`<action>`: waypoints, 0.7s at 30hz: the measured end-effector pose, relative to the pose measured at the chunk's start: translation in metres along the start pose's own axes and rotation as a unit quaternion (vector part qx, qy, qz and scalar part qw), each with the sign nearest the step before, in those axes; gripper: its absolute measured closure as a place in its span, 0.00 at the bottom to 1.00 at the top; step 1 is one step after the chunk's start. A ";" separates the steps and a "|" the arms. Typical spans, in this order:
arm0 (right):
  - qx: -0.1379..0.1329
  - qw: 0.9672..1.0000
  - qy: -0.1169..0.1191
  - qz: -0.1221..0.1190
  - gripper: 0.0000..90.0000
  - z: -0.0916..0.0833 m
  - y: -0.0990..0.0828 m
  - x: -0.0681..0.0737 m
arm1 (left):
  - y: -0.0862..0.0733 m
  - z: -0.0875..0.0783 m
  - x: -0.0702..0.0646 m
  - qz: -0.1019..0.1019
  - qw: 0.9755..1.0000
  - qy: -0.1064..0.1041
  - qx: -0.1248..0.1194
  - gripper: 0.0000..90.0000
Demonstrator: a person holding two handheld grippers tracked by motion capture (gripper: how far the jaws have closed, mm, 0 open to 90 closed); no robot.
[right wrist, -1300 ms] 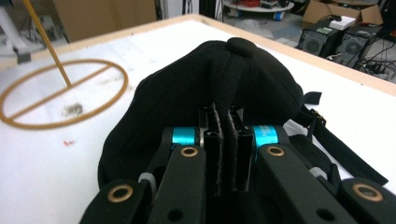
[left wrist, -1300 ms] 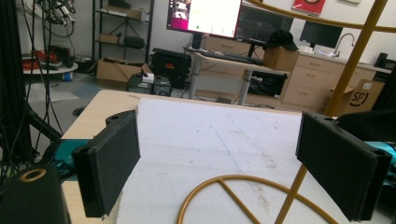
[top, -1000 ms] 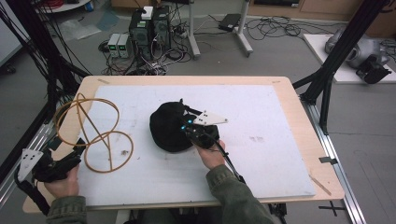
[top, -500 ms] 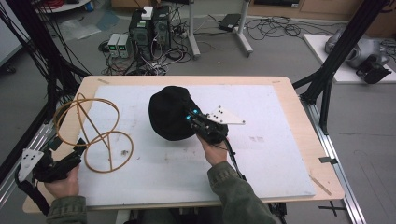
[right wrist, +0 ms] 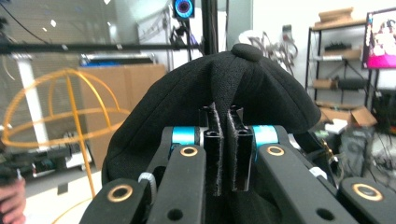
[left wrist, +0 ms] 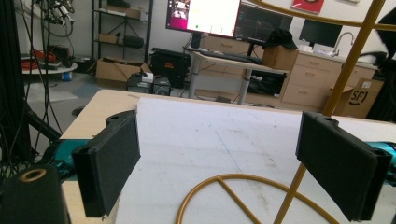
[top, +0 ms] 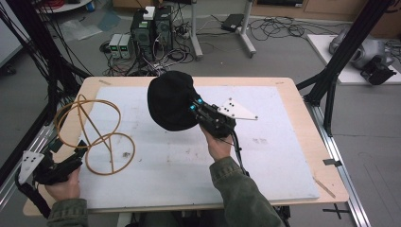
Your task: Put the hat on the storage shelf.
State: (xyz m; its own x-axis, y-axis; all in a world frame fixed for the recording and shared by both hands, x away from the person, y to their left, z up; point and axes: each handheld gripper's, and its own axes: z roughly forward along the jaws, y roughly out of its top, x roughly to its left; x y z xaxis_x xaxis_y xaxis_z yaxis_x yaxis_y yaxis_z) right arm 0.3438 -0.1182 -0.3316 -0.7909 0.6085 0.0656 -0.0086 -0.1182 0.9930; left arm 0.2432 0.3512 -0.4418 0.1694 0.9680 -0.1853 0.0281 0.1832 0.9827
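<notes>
A black cap [top: 171, 100] hangs in the air above the middle of the white mat, and my right gripper [top: 195, 107] is shut on its edge. In the right gripper view the cap [right wrist: 219, 88] bulges up behind the closed jaws of the right gripper [right wrist: 226, 140], its top button upward. A yellow wire dome frame [top: 90, 130] stands on the mat at the left. My left gripper [top: 71, 158] sits at the frame's near base, open, with a yellow upright rod [left wrist: 345, 70] and the base ring [left wrist: 233, 184] between and ahead of its pads [left wrist: 109, 168].
The white mat [top: 265, 142] covers a wooden table [top: 326, 161]. Black frame posts [top: 347, 45] stand at both sides. Computers and cables [top: 151, 28] lie on the floor beyond the far edge. A hand [right wrist: 11, 200] shows at the lower left of the right gripper view.
My right gripper has lifted the black cap off the mat and carried it up and toward the far side. The left gripper and the wire frame have stayed put.
</notes>
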 end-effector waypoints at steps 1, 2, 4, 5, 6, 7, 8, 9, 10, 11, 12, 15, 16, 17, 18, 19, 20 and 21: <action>-0.004 1.000 0.001 0.001 0.97 0.000 0.002 0.000 | 0.000 0.000 0.000 0.000 1.000 0.000 0.000 0.15; -0.009 1.000 0.002 0.000 0.97 0.000 0.005 0.000 | 0.000 0.000 0.000 -0.001 1.000 0.000 -0.002 0.15; -0.016 1.000 0.005 0.000 0.97 0.001 0.011 0.000 | 0.000 0.000 0.000 0.000 1.000 0.000 -0.001 0.15; -0.017 1.000 0.006 0.000 0.97 0.001 0.013 0.000 | 0.000 0.000 0.000 0.000 1.000 0.000 -0.001 0.15; -0.021 1.000 0.008 -0.003 0.97 0.002 0.018 0.001 | 0.000 0.000 0.000 0.001 1.000 0.000 -0.001 0.15; -0.024 1.000 0.009 -0.003 0.97 0.003 0.020 0.001 | 0.000 0.000 0.000 0.000 1.000 0.001 -0.002 0.15; -0.026 1.000 0.011 -0.004 0.97 0.003 0.021 0.002 | 0.000 0.000 0.000 0.000 1.000 0.001 -0.002 0.15; -0.026 1.000 0.011 -0.004 0.97 0.003 0.021 0.002 | 0.000 0.000 0.000 -0.001 1.000 0.001 -0.003 0.15; -0.032 0.999 0.013 -0.006 0.97 0.004 0.025 0.003 | 0.000 0.000 0.000 -0.001 1.000 0.001 -0.003 0.15; -0.035 0.999 0.015 -0.006 0.97 0.005 0.027 0.005 | 0.000 0.000 0.000 -0.001 1.000 0.001 -0.002 0.15; -0.035 0.999 0.015 -0.006 0.97 0.005 0.027 0.005 | 0.000 0.000 0.000 -0.001 1.000 0.001 -0.002 0.15; -0.041 0.999 0.020 -0.009 0.97 0.007 0.032 0.007 | 0.000 0.000 0.000 -0.001 1.000 0.000 -0.002 0.15; -0.042 0.999 0.020 -0.009 0.97 0.007 0.033 0.008 | 0.000 0.000 0.000 -0.001 1.000 0.001 -0.002 0.15; -0.042 0.999 0.021 -0.009 0.97 0.008 0.033 0.008 | 0.000 0.000 0.000 -0.001 1.000 0.000 -0.003 0.15; -0.044 0.999 0.022 -0.010 0.97 0.010 0.034 0.009 | 0.000 0.000 0.000 -0.001 1.000 0.000 -0.003 0.15; -0.045 0.999 0.023 -0.009 0.97 0.011 0.035 0.009 | 0.000 0.000 0.000 -0.002 1.000 0.000 -0.002 0.15; -0.046 0.999 0.027 -0.004 0.97 0.013 0.036 0.010 | 0.000 0.000 0.000 -0.002 1.000 0.000 -0.002 0.15; -0.046 0.998 0.029 -0.002 0.97 0.015 0.037 0.011 | 0.000 0.000 0.000 -0.001 1.000 0.000 -0.002 0.15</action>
State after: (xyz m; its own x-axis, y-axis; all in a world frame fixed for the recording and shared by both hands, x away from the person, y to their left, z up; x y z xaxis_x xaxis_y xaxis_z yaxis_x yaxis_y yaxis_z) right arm 0.3438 -0.1040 -0.2930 -0.8253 0.5623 0.0521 -0.0668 -0.1889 0.9797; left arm 0.2430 0.3514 -0.4416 0.1701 0.9673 -0.1881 0.0248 0.1866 0.9821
